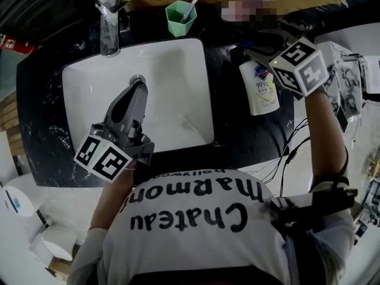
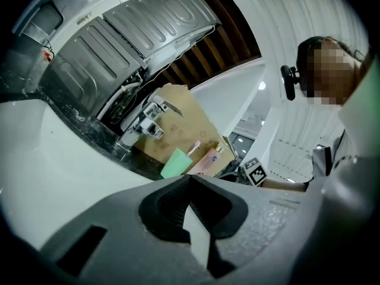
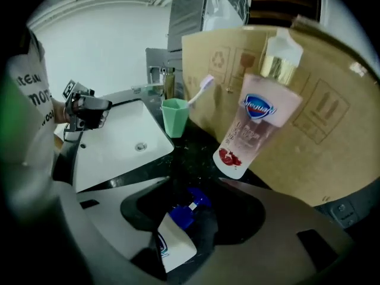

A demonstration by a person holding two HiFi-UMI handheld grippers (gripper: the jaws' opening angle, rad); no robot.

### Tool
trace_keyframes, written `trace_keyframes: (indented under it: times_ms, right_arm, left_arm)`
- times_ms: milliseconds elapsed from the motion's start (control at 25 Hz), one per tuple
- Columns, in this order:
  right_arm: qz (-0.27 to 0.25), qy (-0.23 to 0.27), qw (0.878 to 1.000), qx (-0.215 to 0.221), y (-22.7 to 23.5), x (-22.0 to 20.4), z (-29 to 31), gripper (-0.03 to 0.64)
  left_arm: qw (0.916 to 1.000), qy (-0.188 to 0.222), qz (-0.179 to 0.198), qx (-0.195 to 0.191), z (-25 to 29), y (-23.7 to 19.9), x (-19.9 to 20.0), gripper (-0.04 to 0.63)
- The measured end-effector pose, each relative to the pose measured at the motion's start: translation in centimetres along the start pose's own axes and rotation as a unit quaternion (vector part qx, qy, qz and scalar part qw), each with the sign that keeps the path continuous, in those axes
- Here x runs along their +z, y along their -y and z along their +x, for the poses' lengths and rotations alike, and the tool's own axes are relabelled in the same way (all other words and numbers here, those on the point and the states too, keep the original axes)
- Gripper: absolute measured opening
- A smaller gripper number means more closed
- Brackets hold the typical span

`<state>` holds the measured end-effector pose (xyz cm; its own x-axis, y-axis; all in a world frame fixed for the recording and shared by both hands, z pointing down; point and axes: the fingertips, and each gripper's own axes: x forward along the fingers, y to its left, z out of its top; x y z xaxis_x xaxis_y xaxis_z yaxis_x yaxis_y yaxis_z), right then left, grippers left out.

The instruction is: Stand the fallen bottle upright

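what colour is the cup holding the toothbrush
The plastic cup is mint green; clearest in head view.

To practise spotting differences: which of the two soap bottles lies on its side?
The white bottle with the blue pump, lying flat; the pink bottle stands upright.

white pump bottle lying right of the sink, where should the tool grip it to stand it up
I'd grip the white bottle across its upper body, just below the blue pump, coming from above: it lies flat on the counter, so both sides are free.
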<state>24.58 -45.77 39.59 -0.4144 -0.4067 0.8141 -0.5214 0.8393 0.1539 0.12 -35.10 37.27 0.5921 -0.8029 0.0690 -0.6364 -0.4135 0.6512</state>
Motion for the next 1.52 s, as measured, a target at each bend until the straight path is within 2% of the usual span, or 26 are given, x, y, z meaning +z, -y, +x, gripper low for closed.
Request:
trace_keyframes:
  times_ms: [120, 280, 480, 960, 1280, 1520]
  right_arm:
    - [0.009, -0.046, 0.999, 0.027, 0.4, -0.7, 1.9, 0.186]
    - [0.005, -0.099, 0.994, 0.04, 0.7, -1.6, 3.7, 0.16]
    - [0.008, -0.144, 0.988, 0.056, 0.5, -2.7, 5.3, 0.158]
    - [-0.027, -0.187, 0.981, 0.046, 0.9, -3.2, 5.4, 0.084]
    - [-0.082, -0.223, 0.971, 0.032, 1.4, -4.2, 5.1, 0.057]
    - [-0.124, -0.198, 0.972, 0.017, 1.2, -3.4, 3.6, 0.044]
  left_arm:
    - [0.9999, 0.008, -0.004, 0.014, -0.8, -1.0, 0.3, 0.014]
    - [0.9994, 0.014, -0.01, 0.029, -1.9, -2.1, 0.4, 0.014]
    - [0.9986, 0.022, -0.012, 0.046, -3.3, -3.2, 0.5, 0.014]
    - [0.9984, 0.028, -0.012, 0.048, -3.8, -3.0, 0.5, 0.014]
    - [0.9975, 0.038, -0.018, 0.057, -4.6, -3.2, 0.1, 0.014]
    - [0.9974, 0.043, -0.017, 0.056, -4.8, -2.7, 0.1, 0.014]
